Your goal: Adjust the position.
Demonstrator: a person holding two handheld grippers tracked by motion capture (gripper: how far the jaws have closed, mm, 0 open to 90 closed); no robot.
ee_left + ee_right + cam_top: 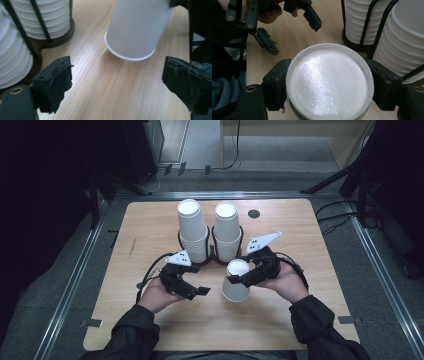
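Note:
A single white paper cup (235,289) stands upside down and slightly tilted at the table's front centre. My right gripper (241,274) is shut on it near its closed base, one jaw on each side of the cup base (329,80). Whether the rim (130,56) touches the wood I cannot tell. My left gripper (199,292) is open just left of the cup, nothing between its jaws, and the cup (137,27) sits ahead of them. The right gripper view has that open left gripper (289,31) beyond the cup.
Two tall stacks of inverted white cups (192,227) (227,225) stand in a black wire holder (212,256) right behind both grippers. The wooden table (150,230) has a small dark round hole (254,213) at the back. Metal floor rails run around the table.

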